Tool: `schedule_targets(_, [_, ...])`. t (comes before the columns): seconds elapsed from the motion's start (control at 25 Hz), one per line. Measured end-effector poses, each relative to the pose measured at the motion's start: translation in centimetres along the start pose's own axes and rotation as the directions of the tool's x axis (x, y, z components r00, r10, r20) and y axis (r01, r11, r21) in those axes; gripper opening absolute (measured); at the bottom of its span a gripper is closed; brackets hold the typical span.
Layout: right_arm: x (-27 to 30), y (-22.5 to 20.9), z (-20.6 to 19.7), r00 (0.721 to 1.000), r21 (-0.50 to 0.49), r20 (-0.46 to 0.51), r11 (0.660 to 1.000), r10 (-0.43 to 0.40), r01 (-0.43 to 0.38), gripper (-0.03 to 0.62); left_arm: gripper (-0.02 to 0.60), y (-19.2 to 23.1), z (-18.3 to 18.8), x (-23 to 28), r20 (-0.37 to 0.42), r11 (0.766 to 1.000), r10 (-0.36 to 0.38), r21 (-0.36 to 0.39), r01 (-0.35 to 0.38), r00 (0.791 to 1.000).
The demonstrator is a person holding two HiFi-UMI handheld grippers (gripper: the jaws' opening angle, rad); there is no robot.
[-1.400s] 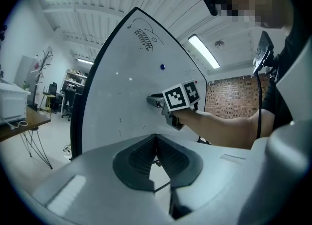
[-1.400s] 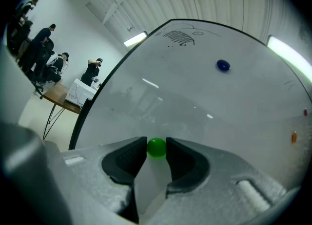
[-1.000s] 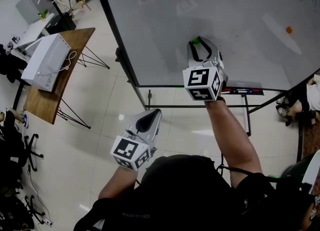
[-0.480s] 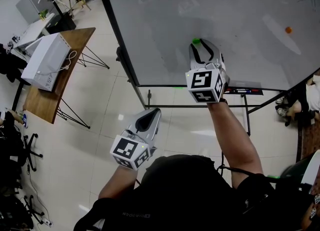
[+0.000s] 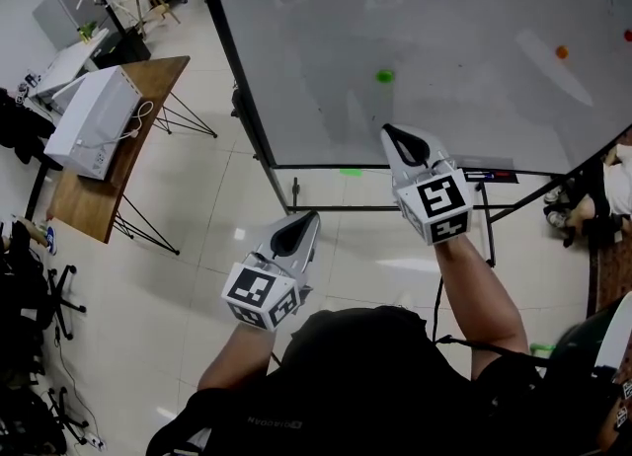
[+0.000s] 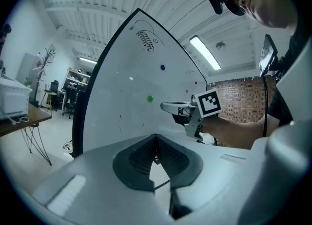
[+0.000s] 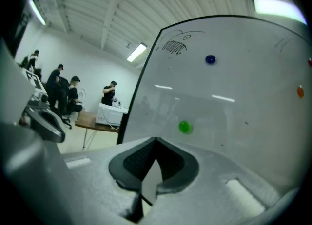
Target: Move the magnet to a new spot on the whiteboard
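Your right gripper [image 5: 390, 130] is closed on nothing; the green magnet [image 5: 385, 76] sits on the whiteboard [image 5: 474, 109] at its 12 o'clock, apart. If it needs moving, spread the jaws and reach up. Your left gripper [image 5: 308, 219] idles, closed and empty.

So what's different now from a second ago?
The right hand-held gripper backed down away from the green magnet on the whiteboard, and its jaws, open before, are closed on nothing. The magnet stayed put, and the left hand-held gripper stayed low, shut and empty.
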State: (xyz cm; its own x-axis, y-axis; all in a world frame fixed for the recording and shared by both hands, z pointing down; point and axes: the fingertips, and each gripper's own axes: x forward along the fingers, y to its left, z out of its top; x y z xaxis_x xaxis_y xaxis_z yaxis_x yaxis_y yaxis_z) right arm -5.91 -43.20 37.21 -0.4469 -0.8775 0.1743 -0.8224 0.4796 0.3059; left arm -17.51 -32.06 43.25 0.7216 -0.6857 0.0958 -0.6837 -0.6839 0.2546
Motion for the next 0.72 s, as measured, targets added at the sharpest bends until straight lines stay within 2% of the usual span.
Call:
schedule_targets(0.12, [-3.3, 2.4, -0.4, 0.989, 0.142, 0.058, 0.979, 0.137, -0.144, 0.002, 0.017, -0.8, -0.4, -0.3, -0.008, 1.000, -0.015, 0.001, 0.015, 1.000])
schedule_targets(0.24, [-7.2, 4.0, -1.8, 0.973, 0.301, 0.092, 0.925, 0.213, -0.232, 0.002, 0.017, -1.6, -1.2, -0.3, -0.014, 0.999, -0.040, 0.001, 0.040, 0.999])
schedule_targets(0.32, [-9.5, 4.8, -3.5, 0.970, 0.398, 0.085, 0.885, 0.228, -0.243, 0.002, 0.017, -2.4, -1.6, -0.2, -0.024, 0.998, -0.057, 0.000, 0.057, 0.998])
schedule_targets(0.4, [-11.3, 5.3, -5.3, 0.972, 0.455, 0.072, 0.860, 0.223, -0.231, 0.002, 0.017, -3.2, -1.9, 0.0, -0.031, 0.997, -0.072, 0.000, 0.072, 0.997])
schedule_targets(0.6, [-14.1, 6.4, -8.1, 0.977, 0.541, 0.065, 0.816, 0.203, -0.205, 0.002, 0.017, -5.1, -2.2, -0.2, -0.029, 0.996, -0.084, 0.014, 0.084, 0.996])
schedule_targets(0.72, [-15.9, 7.6, -7.5, 0.969, 0.530, 0.089, 0.813, 0.230, -0.241, 0.002, 0.017, -6.3, -2.9, -0.9, -0.037, 0.998, -0.067, 0.015, 0.068, 0.997])
